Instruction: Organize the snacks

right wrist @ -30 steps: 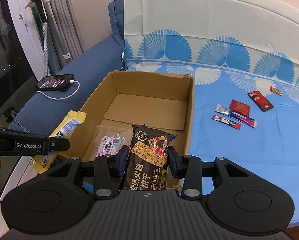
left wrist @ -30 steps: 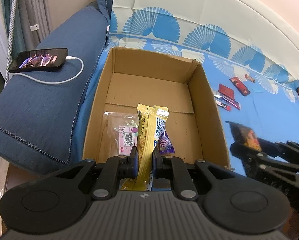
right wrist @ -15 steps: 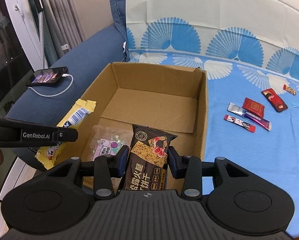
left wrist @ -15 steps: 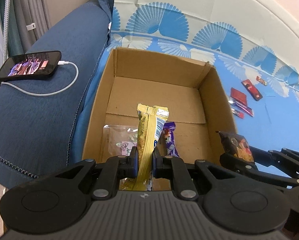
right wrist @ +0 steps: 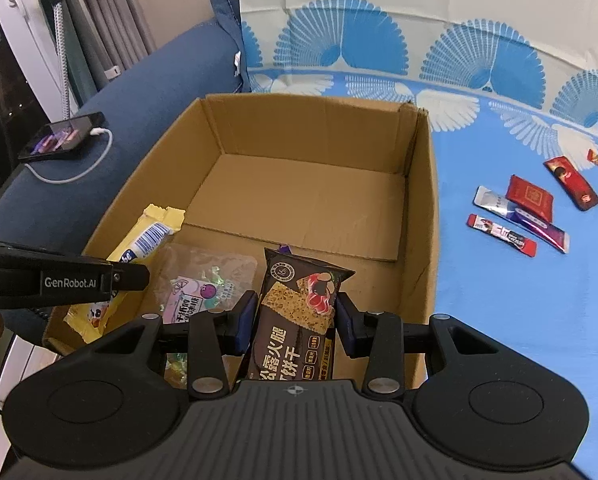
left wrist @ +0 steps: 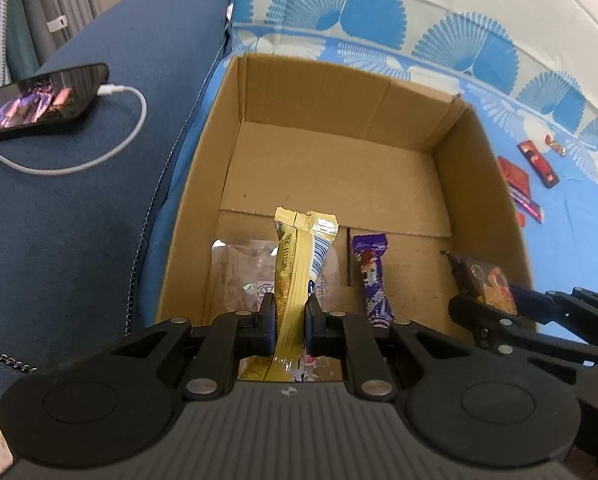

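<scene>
An open cardboard box (left wrist: 331, 92) (right wrist: 307, 128) stands on the blue cloth. My left gripper (left wrist: 290, 316) is shut on a yellow snack packet (left wrist: 299, 256), held above the box's near left part; the packet also shows in the right wrist view (right wrist: 139, 244). My right gripper (right wrist: 295, 316) is shut on a dark brown biscuit packet (right wrist: 299, 304) above the box's near edge; it also shows in the left wrist view (left wrist: 483, 284). In the box lie a clear pink-labelled pouch (right wrist: 203, 284) (left wrist: 239, 276) and a purple bar (left wrist: 371, 276).
Several loose snacks lie on the blue cloth right of the box: red packets (right wrist: 529, 196) (right wrist: 573, 182), a red stick (right wrist: 501, 234) and a silver-purple bar (right wrist: 519, 216). A phone (left wrist: 43, 100) on a white cable rests on the dark blue sofa arm at left.
Both grippers have moved forward over the box with their packets still held. The box looks larger and closer in both views.
</scene>
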`<state>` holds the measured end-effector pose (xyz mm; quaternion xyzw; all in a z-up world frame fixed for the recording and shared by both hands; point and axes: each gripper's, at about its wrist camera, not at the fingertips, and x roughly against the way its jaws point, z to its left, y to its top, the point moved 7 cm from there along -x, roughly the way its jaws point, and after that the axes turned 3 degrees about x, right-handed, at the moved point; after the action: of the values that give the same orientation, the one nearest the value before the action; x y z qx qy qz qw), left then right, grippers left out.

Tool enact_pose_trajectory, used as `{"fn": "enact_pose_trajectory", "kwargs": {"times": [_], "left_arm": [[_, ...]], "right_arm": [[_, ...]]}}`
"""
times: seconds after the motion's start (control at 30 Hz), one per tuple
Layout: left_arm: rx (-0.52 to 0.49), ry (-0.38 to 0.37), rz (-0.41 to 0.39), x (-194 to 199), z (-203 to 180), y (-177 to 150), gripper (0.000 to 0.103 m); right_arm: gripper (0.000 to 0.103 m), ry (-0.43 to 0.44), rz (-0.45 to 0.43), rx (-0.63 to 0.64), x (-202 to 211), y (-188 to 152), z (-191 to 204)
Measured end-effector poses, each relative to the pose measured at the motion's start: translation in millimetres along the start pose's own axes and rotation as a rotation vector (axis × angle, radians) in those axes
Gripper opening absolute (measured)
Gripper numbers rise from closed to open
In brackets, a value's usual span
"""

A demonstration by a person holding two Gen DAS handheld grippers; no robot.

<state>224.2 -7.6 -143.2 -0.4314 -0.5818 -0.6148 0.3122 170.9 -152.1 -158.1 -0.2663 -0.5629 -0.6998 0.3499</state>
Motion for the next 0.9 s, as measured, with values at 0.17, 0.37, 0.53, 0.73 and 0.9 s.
{"fn": "enact_pose_trajectory", "kwargs": {"times": [0.17, 0.37, 0.53, 0.73, 0.9], "left_arm": [[-0.007, 0.026, 0.023, -14.9, 4.5, -0.3, 0.015], [0.005, 0.032, -0.021, -2.3, 8.3, -0.7, 0.103], [-0.022, 0.086, -0.049, 17.7, 9.5, -19.2, 0.103], [-0.005, 0.106, -0.059, 43.6, 7.1, -49.4, 0.103], [0.012, 0.1, -0.078, 62.4, 5.0, -63.8, 0.103]], "right_arm": [[0.044, -0.004, 0.016, -0.005, -13.5, 0.5, -2.8], [0.069, -0.027, -0.007, -0.054, -10.2, 7.4, -10.0], [0.084, -0.037, -0.044, -0.059, 16.5, 3.8, -10.9], [0.088, -0.067, -0.032, -0.039, 52.1, -27.2, -0.4], [0.094, -0.08, -0.044, -0.012, 74.4, -43.9, 10.2]]}}
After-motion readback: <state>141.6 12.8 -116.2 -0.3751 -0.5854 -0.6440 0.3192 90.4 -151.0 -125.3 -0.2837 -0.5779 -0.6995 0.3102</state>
